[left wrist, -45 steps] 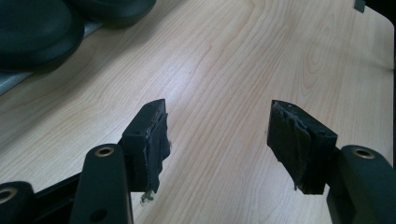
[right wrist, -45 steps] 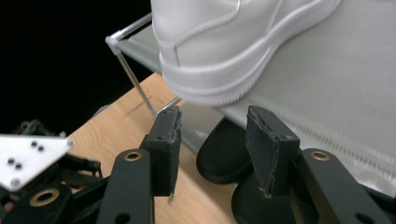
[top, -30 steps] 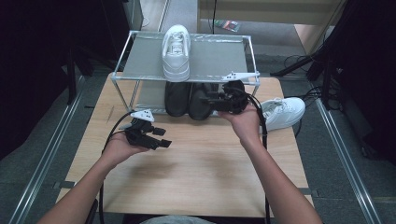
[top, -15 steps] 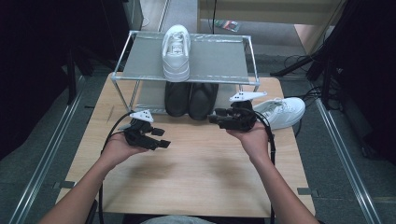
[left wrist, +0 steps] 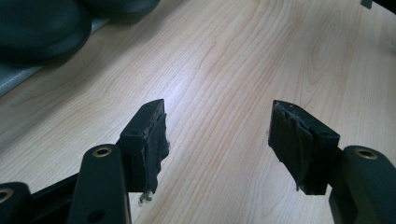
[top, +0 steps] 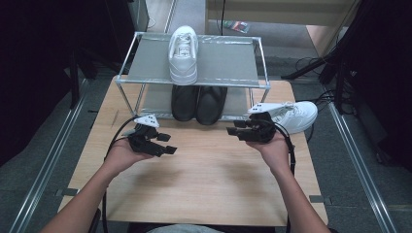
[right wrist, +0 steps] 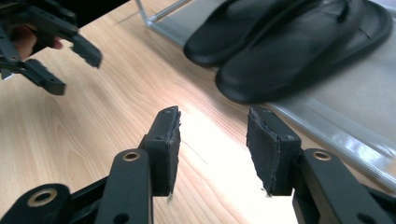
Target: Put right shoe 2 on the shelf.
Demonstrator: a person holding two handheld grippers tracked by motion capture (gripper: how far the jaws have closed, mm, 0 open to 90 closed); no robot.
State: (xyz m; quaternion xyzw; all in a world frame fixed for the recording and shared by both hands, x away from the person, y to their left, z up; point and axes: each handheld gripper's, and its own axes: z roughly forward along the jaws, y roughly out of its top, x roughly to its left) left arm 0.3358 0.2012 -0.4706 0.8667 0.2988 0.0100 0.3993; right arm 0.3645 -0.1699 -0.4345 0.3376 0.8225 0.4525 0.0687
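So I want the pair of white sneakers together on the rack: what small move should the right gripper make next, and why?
Probably swing the right gripper round toward the white sneaker on the table. Its jaws stand open and empty, and that shoe lies just behind it beside the rack, while its mate sits on the top shelf.

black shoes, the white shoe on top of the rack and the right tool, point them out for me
black shoes [top: 198, 103], high view, on the toe ends of the pair on the lower shelf
white shoe [top: 183, 47], high view, on its laces
right tool [right wrist: 212, 149], right gripper view, midway between its open fingertips
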